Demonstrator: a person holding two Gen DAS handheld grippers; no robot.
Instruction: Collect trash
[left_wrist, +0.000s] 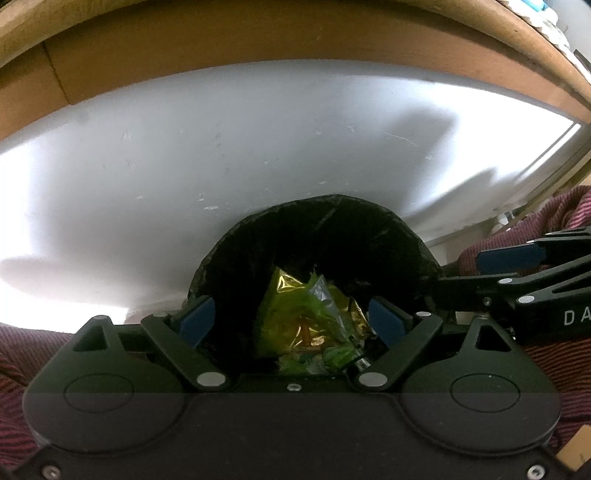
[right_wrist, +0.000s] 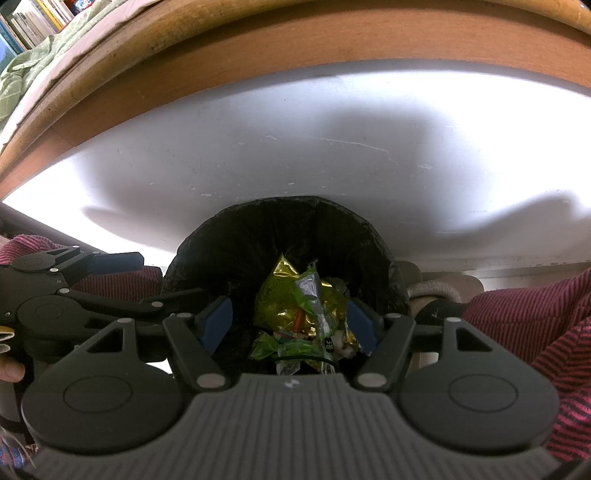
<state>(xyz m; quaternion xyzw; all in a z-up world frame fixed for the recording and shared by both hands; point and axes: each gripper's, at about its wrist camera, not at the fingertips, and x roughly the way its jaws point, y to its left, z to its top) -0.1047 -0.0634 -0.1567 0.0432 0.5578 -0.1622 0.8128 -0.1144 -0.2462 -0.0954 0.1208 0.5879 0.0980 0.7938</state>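
Hovering side by side over a bin lined with a black bag (right_wrist: 280, 236), both grippers point steeply down into its mouth. The right gripper (right_wrist: 288, 325) has its blue pads (right_wrist: 216, 325) spread wide with nothing pinched between them. The left gripper (left_wrist: 291, 319) likewise stands spread and empty, its jaws opening a little further. Crumpled wrappers (right_wrist: 303, 317), green, gold and silver, lie heaped inside the bag, directly below both sets of fingers.

Risks, as a judgement: the two grippers sit just beside each other, the left one's linkage crossing the corner of the right view, so a careless reach by either could knock the other. A descent too near the rim could snag or drag the thin liner inward. The wrappers are light and slippery foil; a pinch on one corner may lift a single piece and spill the rest, or slide off altogether.

Beyond the bin a white panel (left_wrist: 258, 147) rises under a wooden edge (left_wrist: 258, 44), leaving little room to swing on the far side.

Hidden or unclear: the bin's own wall and its near rim are covered by the gripper bodies. The bag's depth is lost in shadow. A thin dark loop among the wrappers cannot be identified. Striped maroon fabric (right_wrist: 535, 317) flanks the bin, and whether it is clothing or a cover cannot be told. A rounded beige object right of the bin is unidentifiable.
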